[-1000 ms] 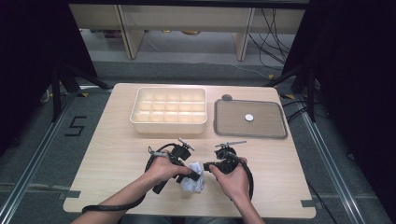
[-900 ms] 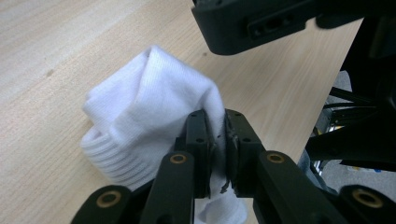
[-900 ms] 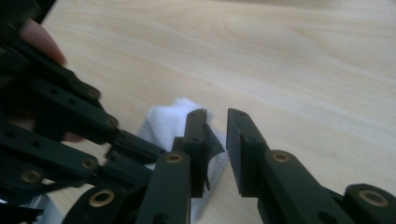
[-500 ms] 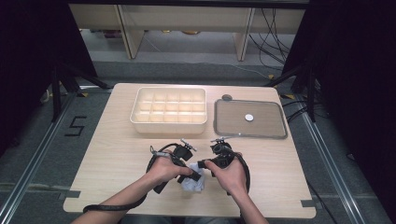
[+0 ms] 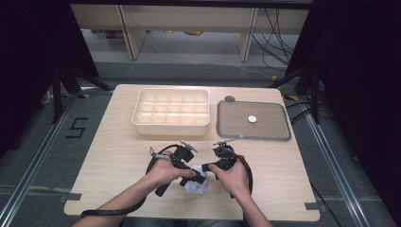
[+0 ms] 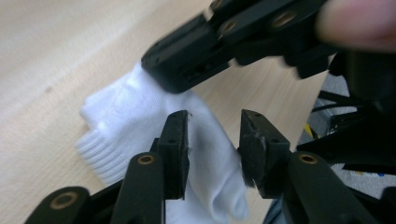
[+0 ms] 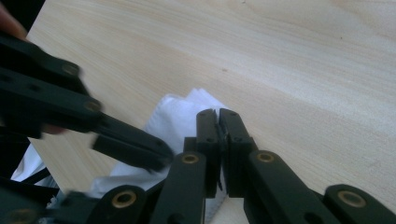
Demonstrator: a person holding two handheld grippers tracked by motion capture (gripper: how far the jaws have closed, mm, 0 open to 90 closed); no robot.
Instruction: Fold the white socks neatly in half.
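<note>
A crumpled white sock point(image 5: 195, 185) lies near the table's front edge between the two hands. My left gripper point(image 5: 200, 178) reaches in from the left. In the left gripper view its jaws point(image 6: 215, 119) have just been opening and stand apart astride the sock point(image 6: 135, 116), the pads not pressing on it. My right gripper point(image 5: 206, 168) comes from the right. Its jaws point(image 7: 218, 113) have just closed and sit together at the sock's point(image 7: 173, 116) upper edge, apparently pinching a thin fold. The right gripper's black jaw point(image 6: 182, 74) lies over the sock just beyond my left fingertips.
A cream compartment tray point(image 5: 170, 129) stands at the back centre. Right of it is a grey tray point(image 5: 253, 138) holding a small white disc point(image 5: 252, 119). A small dark round thing point(image 5: 230, 99) sits behind it. Bare wood point(image 5: 113, 161) spreads to the left.
The right gripper has edged a little left toward the sock. Both hands otherwise stay in place over it.
</note>
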